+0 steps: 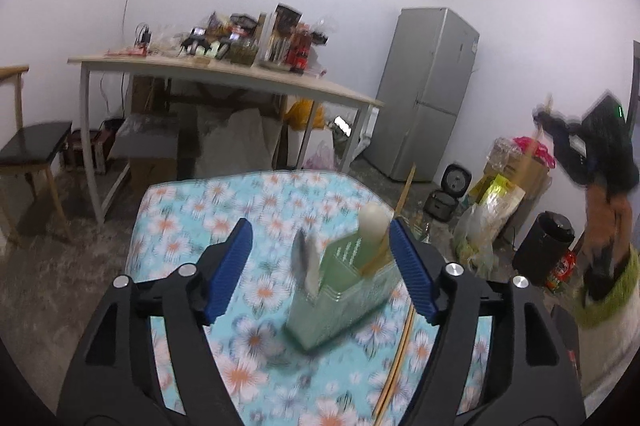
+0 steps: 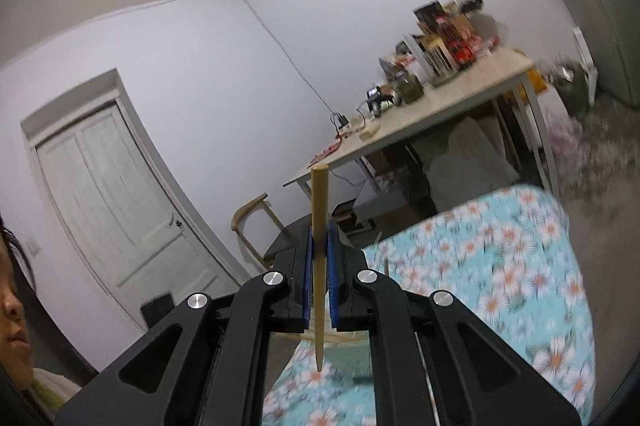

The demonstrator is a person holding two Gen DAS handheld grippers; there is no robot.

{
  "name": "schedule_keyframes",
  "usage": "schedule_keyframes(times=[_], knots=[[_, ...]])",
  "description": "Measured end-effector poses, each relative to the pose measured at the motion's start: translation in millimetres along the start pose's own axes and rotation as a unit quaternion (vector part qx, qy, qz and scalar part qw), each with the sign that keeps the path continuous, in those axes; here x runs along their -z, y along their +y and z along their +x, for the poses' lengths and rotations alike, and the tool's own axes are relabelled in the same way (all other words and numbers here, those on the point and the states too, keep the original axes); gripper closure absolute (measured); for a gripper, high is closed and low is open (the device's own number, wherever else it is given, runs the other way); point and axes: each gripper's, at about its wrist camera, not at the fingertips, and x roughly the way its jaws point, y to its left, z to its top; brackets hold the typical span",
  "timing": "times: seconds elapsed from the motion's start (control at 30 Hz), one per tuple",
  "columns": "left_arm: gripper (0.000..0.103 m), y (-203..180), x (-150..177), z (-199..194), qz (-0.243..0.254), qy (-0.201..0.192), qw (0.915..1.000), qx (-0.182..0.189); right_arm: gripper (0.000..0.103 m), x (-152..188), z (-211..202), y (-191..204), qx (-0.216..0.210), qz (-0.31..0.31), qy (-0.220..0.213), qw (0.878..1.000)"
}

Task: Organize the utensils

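The right gripper [image 2: 319, 266] sits at the lower centre of its own view with its blue pads pressed together on a single wooden chopstick [image 2: 319, 226], pinched about midway so the blunt end pokes up toward the middle of the frame and the tapered tip hangs down over the floral tablecloth [image 2: 520, 266]. In the left view the left gripper [image 1: 320, 270] has its fingers spread wide around a pale green utensil holder [image 1: 344, 298] at lower centre, not clearly touching it; the holder already carries a white-handled piece [image 1: 374, 226], a metal utensil [image 1: 302, 258] and what looks like another chopstick, and one more chopstick [image 1: 400, 354] lies on the cloth at lower right. The main risk, as I judge it, is the thin round stick pivoting or slipping between the pads, since it is held at one narrow spot. A tip landing on the holder's rim could tip the light holder, because nothing is bracing it. The left view is blurred, so the gap to the holder is hard to judge
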Motion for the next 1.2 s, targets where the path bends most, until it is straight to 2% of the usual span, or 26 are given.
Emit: schedule_keyframes(times=[0.17, 0.3, 0.63, 0.8, 0.87, 0.93, 1.0, 1.2], knots=[[0.031, 15.4, 37.6, -3.1, -0.023, 0.037, 0.9990, -0.006, 0.096, -11.8, 37.5, 23.5, 0.034, -0.054, 0.001, 0.998], [0.031, 22.0, 68.2, 4.7, -0.042, 0.071, 0.9966, -0.004, 0.096, -7.1, 70.3, 39.8, 0.065, -0.106, 0.010, 0.992], [0.031, 11.8, 104.5, 21.2, -0.031, 0.108, 0.9937, 0.002, 0.096, 39.0, 150.3, 56.3, 0.118, -0.202, 0.071, 0.970], [0.031, 4.3, 107.8, 29.1, -0.028, 0.117, 0.9926, 0.013, 0.096, 65.8, 173.7, 45.0, 0.140, -0.209, 0.108, 0.962], [0.031, 1.7, 109.3, 30.1, -0.026, 0.119, 0.9925, 0.015, 0.095, 69.5, 178.3, 39.2, 0.142, -0.197, 0.123, 0.962], [0.031, 1.0, 110.6, 30.7, -0.026, 0.120, 0.9923, 0.017, 0.089, 71.0, 180.2, 32.4, 0.142, -0.179, 0.136, 0.964], [0.031, 1.2, 111.2, 31.0, -0.027, 0.121, 0.9921, 0.017, 0.073, 67.9, 176.3, 28.9, 0.138, -0.166, 0.135, 0.967], [0.031, -1.4, 110.8, 32.0, -0.026, 0.124, 0.9918, 0.019, 0.069, 53.4, 139.6, 29.5, 0.128, -0.142, 0.096, 0.977]])
